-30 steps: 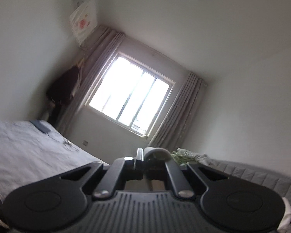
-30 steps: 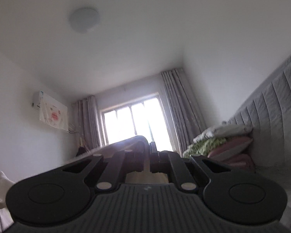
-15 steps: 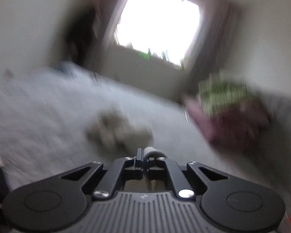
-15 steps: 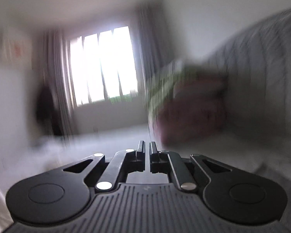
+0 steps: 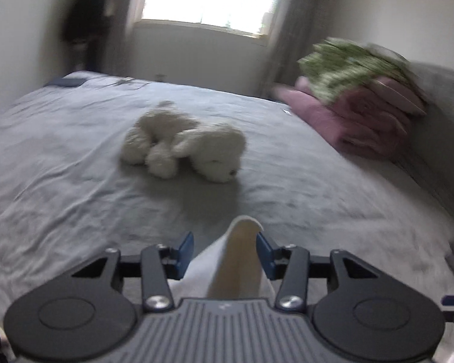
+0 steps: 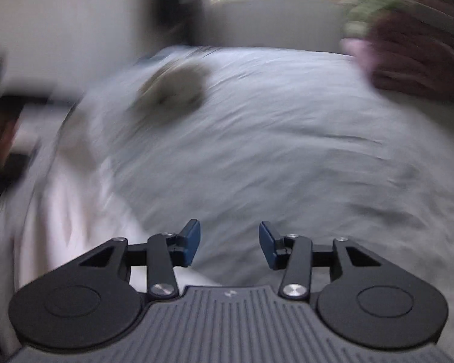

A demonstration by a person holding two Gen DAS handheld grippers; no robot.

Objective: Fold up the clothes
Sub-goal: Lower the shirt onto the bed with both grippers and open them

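Observation:
A white garment's corner [image 5: 237,260] stands up between the blue pads of my left gripper [image 5: 224,251]. Its jaws are opening, and the left pad is clear of the cloth. The garment runs back under the gripper body, so the rest of it is hidden in the left wrist view. My right gripper [image 6: 230,246] hovers low over the grey bed sheet [image 6: 287,151]. Its jaws are opening too, with nothing between them. In the blurred right wrist view, the white garment [image 6: 60,199] spreads over the bed's left side.
A cream plush dog [image 5: 184,148] lies mid-bed ahead of the left gripper. Folded pink blankets [image 5: 363,127] under a green patterned pillow [image 5: 348,63] sit at the far right against a grey padded headboard [image 5: 445,151]. A dark garment [image 5: 87,24] hangs beside the window.
Both views swung down from the ceiling and window to the bed. Both pairs of jaws went from shut to apart. The white corner pinched in the left gripper now stands loose.

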